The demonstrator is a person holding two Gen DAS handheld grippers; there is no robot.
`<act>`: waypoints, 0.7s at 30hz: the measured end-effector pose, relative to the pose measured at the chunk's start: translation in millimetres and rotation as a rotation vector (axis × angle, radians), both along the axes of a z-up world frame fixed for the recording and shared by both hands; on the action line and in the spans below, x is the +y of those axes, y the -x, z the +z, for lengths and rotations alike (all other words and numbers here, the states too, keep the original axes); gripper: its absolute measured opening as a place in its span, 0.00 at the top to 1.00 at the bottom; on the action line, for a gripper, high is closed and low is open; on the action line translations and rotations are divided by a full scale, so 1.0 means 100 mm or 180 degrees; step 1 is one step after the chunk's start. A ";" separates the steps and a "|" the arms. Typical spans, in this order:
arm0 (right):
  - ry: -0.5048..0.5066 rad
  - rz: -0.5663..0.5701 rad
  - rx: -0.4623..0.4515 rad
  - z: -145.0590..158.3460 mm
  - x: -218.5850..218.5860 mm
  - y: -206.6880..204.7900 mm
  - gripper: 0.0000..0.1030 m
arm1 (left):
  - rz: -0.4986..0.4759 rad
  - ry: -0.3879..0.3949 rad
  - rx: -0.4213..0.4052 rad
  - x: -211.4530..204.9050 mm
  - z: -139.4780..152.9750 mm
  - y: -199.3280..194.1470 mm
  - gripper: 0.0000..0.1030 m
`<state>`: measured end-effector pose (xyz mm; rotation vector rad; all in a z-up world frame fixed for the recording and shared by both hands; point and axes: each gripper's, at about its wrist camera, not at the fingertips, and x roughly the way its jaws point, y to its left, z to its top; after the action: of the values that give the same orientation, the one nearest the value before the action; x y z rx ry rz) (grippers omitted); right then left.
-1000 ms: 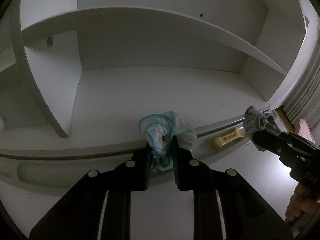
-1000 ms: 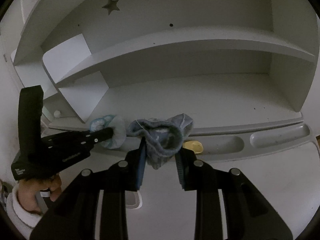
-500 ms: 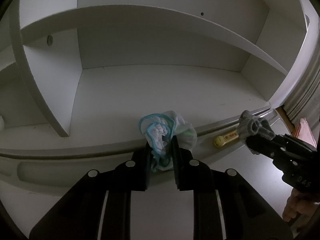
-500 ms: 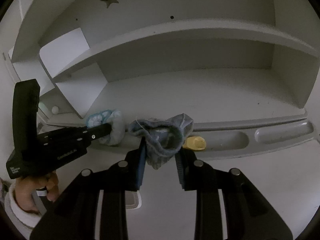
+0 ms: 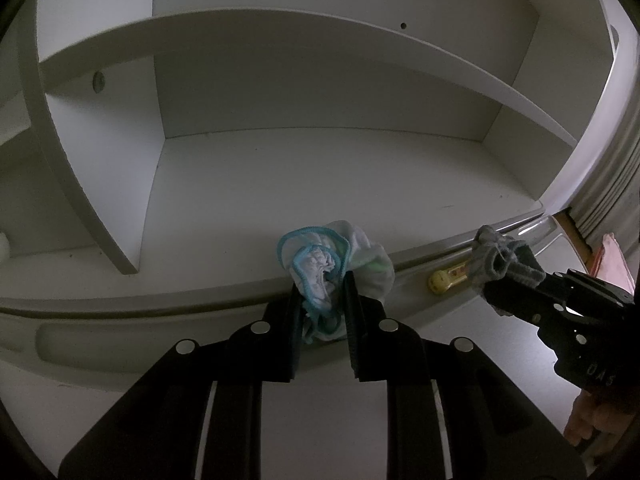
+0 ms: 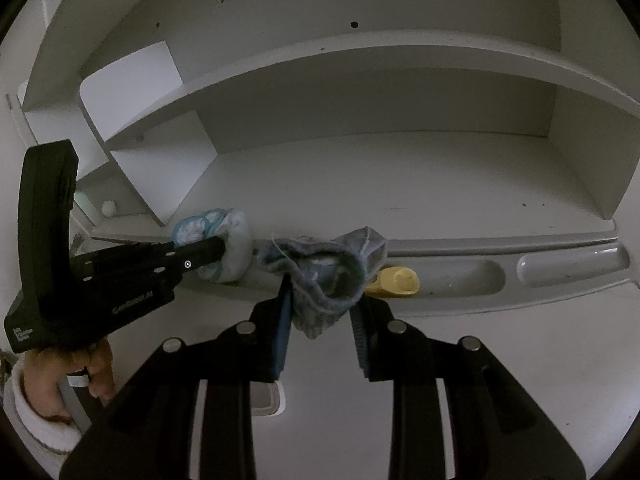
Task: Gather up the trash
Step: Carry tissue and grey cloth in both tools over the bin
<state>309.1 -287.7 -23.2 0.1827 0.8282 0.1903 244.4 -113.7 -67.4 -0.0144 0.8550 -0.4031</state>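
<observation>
Gripping a crumpled white cloth with turquoise trim (image 5: 320,276), the left gripper (image 5: 323,304) has its fingers pinched narrow on the fabric, bundle bulging out above and to the right, its lower end tucked out of sight between them. Over on the right, the right gripper (image 6: 322,308) clamps a grey-blue sock (image 6: 324,272) the same way, cuff gaping open toward the camera. Both bundles hang just over the front lip of the white shelf unit (image 5: 280,184), near the grooved tray edge of the worktop (image 6: 440,360). Behind the sock sits a yellow object (image 6: 396,280), half hidden, hard to say what it is. Dim light throughout. A hand (image 6: 60,380) in a pale cuff grips the left tool's handle, partly cut off at the frame edge.
</observation>
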 end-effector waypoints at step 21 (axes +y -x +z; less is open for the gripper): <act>0.0460 0.0358 0.0323 -0.10 0.08 -0.02 0.74 | -0.0002 -0.0006 0.0013 0.03 -0.01 0.00 0.82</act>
<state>311.4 -279.8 -33.6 0.0097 0.9504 0.2274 244.8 -110.9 -68.0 -0.0132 0.8594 -0.4029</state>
